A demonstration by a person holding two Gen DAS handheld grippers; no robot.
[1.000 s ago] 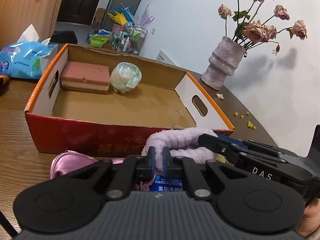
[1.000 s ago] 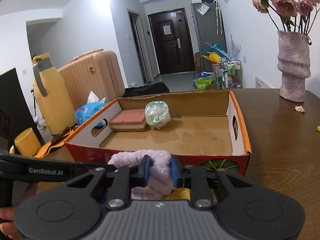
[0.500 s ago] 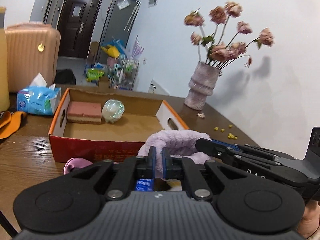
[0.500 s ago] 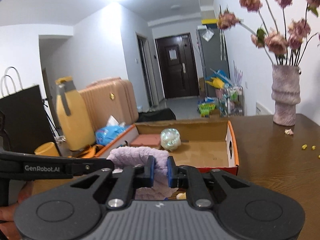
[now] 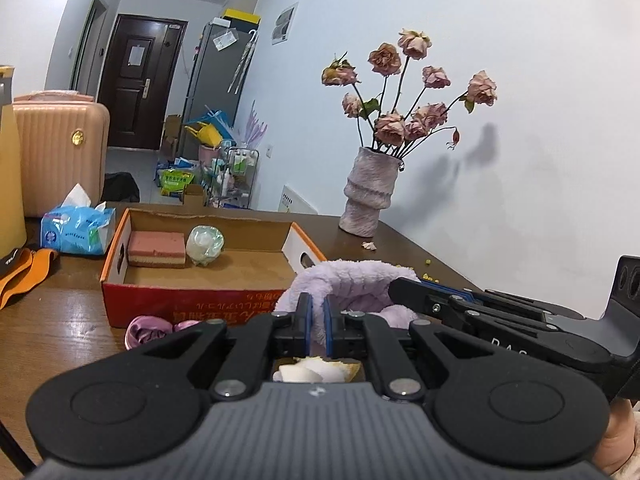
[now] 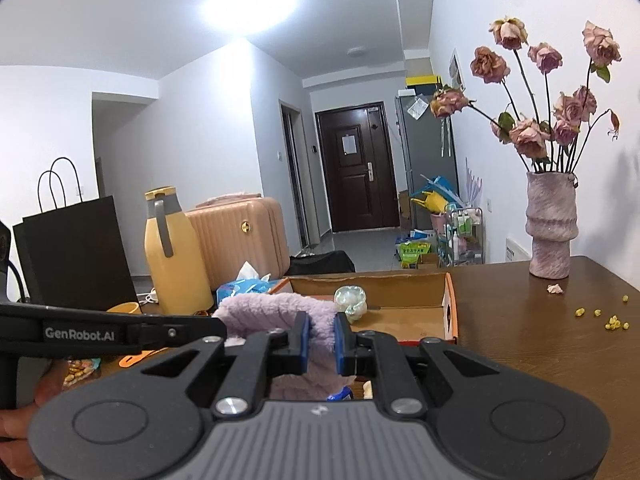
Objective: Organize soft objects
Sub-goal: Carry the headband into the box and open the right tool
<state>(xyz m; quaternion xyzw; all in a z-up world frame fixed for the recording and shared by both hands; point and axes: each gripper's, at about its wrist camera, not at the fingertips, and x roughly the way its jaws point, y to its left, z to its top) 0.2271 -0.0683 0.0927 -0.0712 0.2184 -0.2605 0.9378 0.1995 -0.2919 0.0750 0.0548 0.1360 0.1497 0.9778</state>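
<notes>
Both grippers are shut on one fluffy lilac cloth and hold it in the air in front of the box. My left gripper [image 5: 317,320] pinches its left part; the lilac cloth [image 5: 352,284] arches to the right. My right gripper [image 6: 321,338] pinches the same lilac cloth [image 6: 272,310] at its right part. Beyond stands an open cardboard box [image 5: 200,300] with a pink sponge [image 5: 157,247] and a clear wrapped ball [image 5: 205,243] inside. A pink satin cloth [image 5: 149,330] lies on the table in front of the box.
A vase of dried roses [image 5: 370,204] stands at the back right, with yellow crumbs [image 6: 608,320] on the table. A blue tissue pack [image 5: 76,229], a yellow jug [image 6: 176,252], a black bag [image 6: 76,252] and orange straps [image 5: 24,272] are at the left.
Both grippers have risen together with the lilac cloth and drawn back from the box, which now looks smaller and lower in both views.
</notes>
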